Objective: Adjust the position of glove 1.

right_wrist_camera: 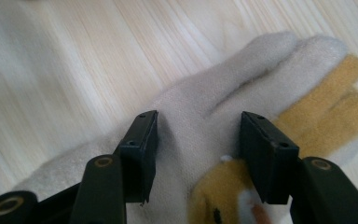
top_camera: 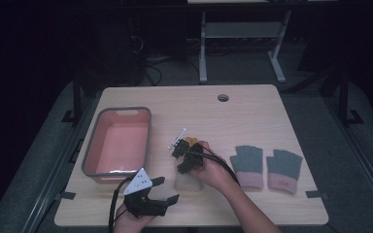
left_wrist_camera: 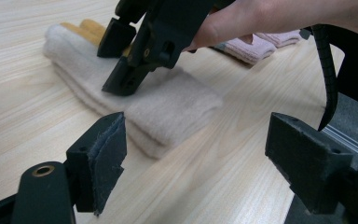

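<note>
A cream glove (top_camera: 187, 183) with mustard-yellow fingers (top_camera: 191, 141) lies flat at the middle of the wooden table (top_camera: 252, 121). My right gripper (top_camera: 180, 158) is down on it, open. Its two jaws straddle the glove's palm (right_wrist_camera: 200, 107), and the yellow fingers (right_wrist_camera: 335, 112) lie off to one side. My left gripper (top_camera: 167, 190) hovers near the front edge, open with nothing between its jaws. In the left gripper view, the left gripper (left_wrist_camera: 196, 154) faces the glove's folded cuff end (left_wrist_camera: 168, 102), with the right gripper (left_wrist_camera: 121, 58) resting on top of the glove.
A pink bin with a grey rim (top_camera: 90, 145) stands at the left with nothing in it. Two grey fingerless gloves with pink cuffs (top_camera: 246, 165) (top_camera: 284, 170) lie side by side at the right. A small white tag (top_camera: 178, 136) sits by the yellow fingers. A cable hole (top_camera: 223, 97) is at the back.
</note>
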`<state>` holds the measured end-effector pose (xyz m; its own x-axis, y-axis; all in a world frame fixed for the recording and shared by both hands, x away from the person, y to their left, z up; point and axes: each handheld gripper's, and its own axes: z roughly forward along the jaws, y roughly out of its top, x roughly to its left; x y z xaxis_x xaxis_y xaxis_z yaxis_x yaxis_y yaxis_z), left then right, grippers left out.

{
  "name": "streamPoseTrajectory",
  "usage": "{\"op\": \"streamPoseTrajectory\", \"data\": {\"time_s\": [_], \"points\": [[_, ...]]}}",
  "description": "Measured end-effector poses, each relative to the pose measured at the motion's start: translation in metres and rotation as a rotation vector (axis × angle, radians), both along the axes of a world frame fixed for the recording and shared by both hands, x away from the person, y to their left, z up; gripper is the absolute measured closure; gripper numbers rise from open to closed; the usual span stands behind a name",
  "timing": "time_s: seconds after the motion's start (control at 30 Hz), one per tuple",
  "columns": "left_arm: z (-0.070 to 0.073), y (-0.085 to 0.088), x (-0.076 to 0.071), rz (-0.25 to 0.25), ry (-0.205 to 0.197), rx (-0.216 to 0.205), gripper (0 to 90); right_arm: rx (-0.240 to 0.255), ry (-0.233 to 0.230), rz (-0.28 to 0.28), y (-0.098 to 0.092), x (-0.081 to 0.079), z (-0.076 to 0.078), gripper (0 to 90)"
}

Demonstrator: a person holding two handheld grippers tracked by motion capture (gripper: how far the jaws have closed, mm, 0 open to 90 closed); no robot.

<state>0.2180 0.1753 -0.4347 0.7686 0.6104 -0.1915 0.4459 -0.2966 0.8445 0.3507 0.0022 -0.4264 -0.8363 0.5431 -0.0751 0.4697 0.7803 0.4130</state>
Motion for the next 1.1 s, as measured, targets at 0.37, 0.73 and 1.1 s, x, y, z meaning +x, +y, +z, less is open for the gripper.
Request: {"op": "streamPoseTrajectory", "data": {"time_s": [0.37,0.73,1.1], "points": [[-0.005,-0.005,0.002,-0.007,0.061,-0.04,20.5,0.019,0.015,-0.025,-0.031,-0.003,0.0,47.1],[-0.001,-0.016,0.014,0.031,0.133,-0.073,20.5,0.104,0.054,-0.088,-0.052,-0.009,0.007,41.1],[0.003,-0.044,0.045,0.071,0.205,-0.004,21.2,0.247,0.056,-0.212,-0.089,-0.024,0.025,38.4]]}}
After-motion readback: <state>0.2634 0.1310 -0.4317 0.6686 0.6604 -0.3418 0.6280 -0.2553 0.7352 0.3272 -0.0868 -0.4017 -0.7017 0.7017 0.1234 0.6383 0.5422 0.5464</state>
